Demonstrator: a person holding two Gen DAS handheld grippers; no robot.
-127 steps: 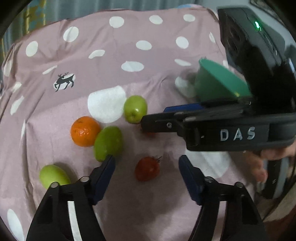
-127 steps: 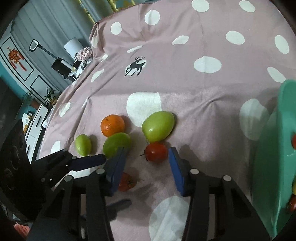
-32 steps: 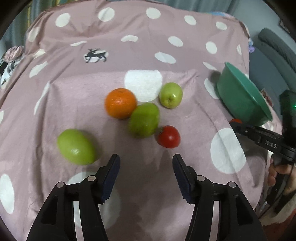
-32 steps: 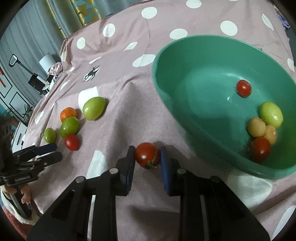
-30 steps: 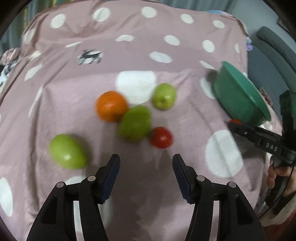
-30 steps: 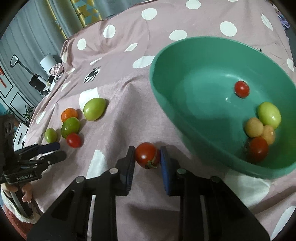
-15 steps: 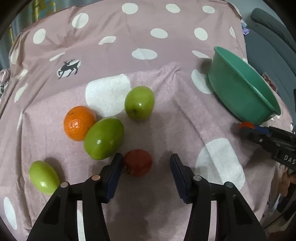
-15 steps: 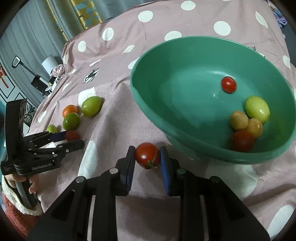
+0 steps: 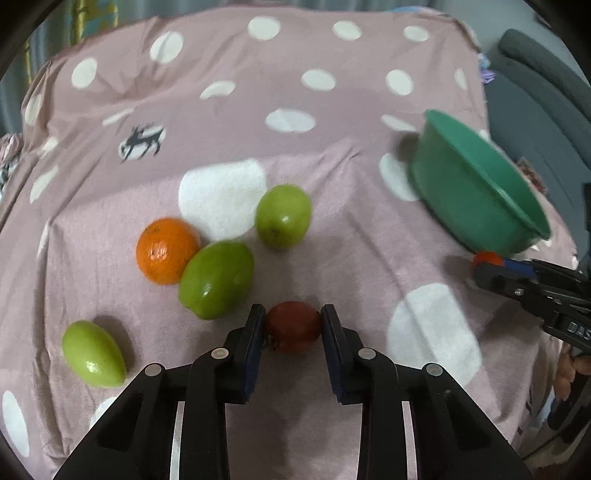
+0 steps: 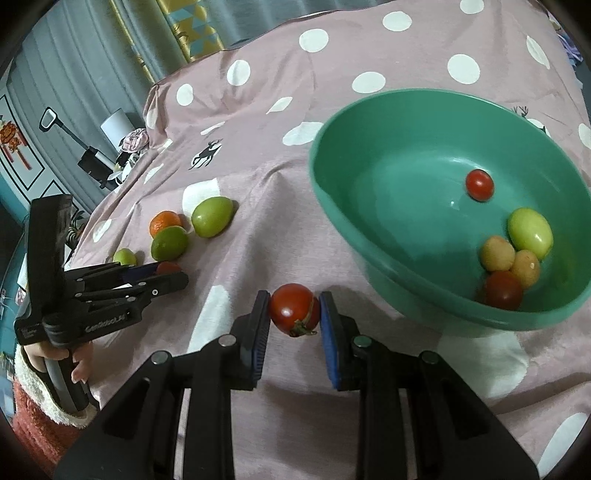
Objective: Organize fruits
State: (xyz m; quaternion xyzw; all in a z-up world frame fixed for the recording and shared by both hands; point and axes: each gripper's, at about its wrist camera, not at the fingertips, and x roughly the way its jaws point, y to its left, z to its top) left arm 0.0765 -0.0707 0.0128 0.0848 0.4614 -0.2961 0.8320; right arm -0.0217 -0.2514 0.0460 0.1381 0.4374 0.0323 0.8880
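Both tongs are nearly closed: the left gripper (image 9: 292,322) clamps a dark red tomato (image 9: 292,326), the right gripper (image 10: 294,309) a bright red tomato (image 10: 293,308).

Black grippers (image 9: 292,325), blue-padded jaws

A home room: a pink polka-dot cloth (image 10: 258,122) with deer prints covers the bench, with grey curtains (image 10: 74,66), a patterned yellow drape (image 10: 192,29) and framed wall decorations (image 10: 13,144) behind.
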